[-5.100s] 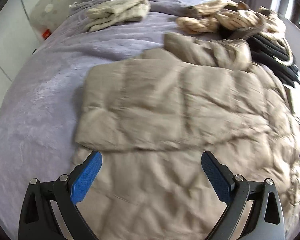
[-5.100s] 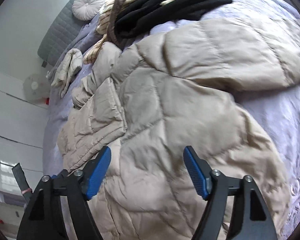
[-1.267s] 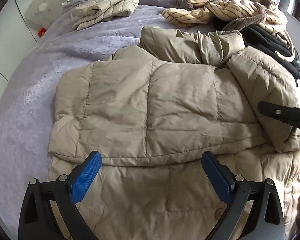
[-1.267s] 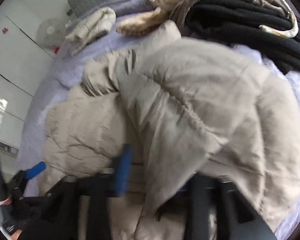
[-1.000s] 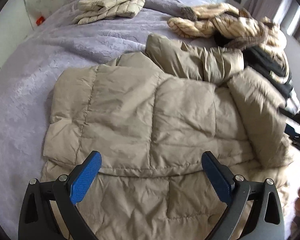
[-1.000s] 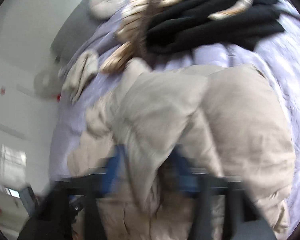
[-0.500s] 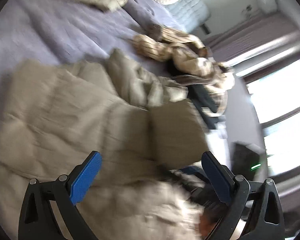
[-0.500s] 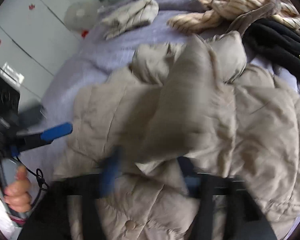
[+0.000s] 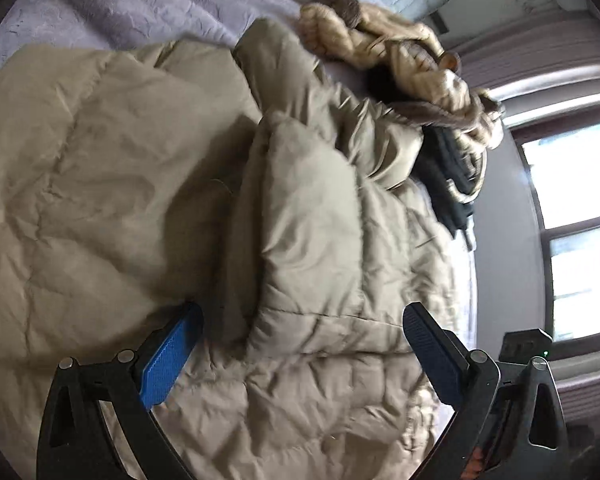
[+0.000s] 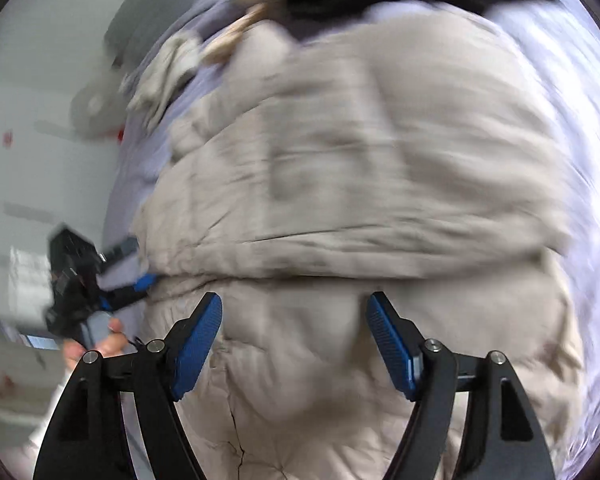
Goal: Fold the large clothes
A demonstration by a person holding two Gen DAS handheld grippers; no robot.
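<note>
Left gripper (image 9: 300,336) fingers wide apart over beige puffer coat (image 9: 308,216), right gripper (image 10: 294,328) likewise, empty.

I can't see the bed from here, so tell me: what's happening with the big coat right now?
Left gripper open, right gripper open, both empty. Beige puffer coat sleeves folded in. Nothing blocking.

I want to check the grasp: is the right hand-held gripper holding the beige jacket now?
No, the right hand-held gripper is open, its blue pads apart above the beige jacket.
</note>
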